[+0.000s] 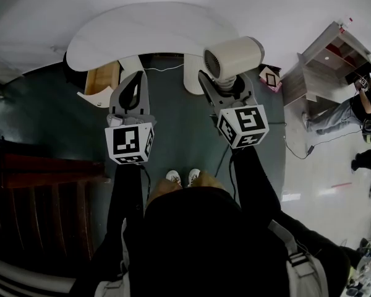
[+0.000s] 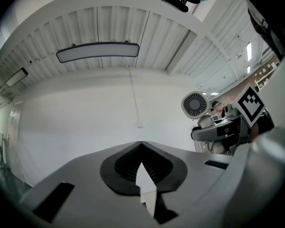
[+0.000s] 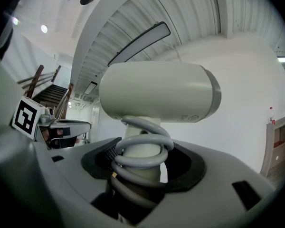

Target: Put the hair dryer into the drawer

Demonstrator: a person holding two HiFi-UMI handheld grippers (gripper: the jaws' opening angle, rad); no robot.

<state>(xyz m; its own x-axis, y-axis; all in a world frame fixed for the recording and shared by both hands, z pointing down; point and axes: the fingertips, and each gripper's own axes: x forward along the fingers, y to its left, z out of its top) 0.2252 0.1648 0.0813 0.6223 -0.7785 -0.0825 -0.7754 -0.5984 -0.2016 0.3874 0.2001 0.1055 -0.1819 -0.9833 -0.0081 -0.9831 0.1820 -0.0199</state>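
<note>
A cream hair dryer (image 1: 235, 57) stands upright in my right gripper (image 1: 226, 82), its fan grille facing left. In the right gripper view the jaws are shut on the dryer's handle (image 3: 140, 172), which has the grey cord (image 3: 142, 151) coiled round it, below the barrel (image 3: 156, 96). My left gripper (image 1: 136, 79) hangs beside it on the left, shut with nothing in it; its tips meet (image 2: 141, 144). The left gripper view also shows the hair dryer (image 2: 195, 104) at the right. The open wooden drawer (image 1: 102, 78) lies just left of and beyond the left gripper, under the white tabletop (image 1: 142, 33).
White fluted table legs (image 1: 195, 73) stand behind the grippers. A wooden shelf unit (image 1: 324, 60) and another person (image 1: 358, 113) are at the right. A dark staircase (image 1: 25, 184) runs along the left. A small marker box (image 1: 270, 78) sits on the floor.
</note>
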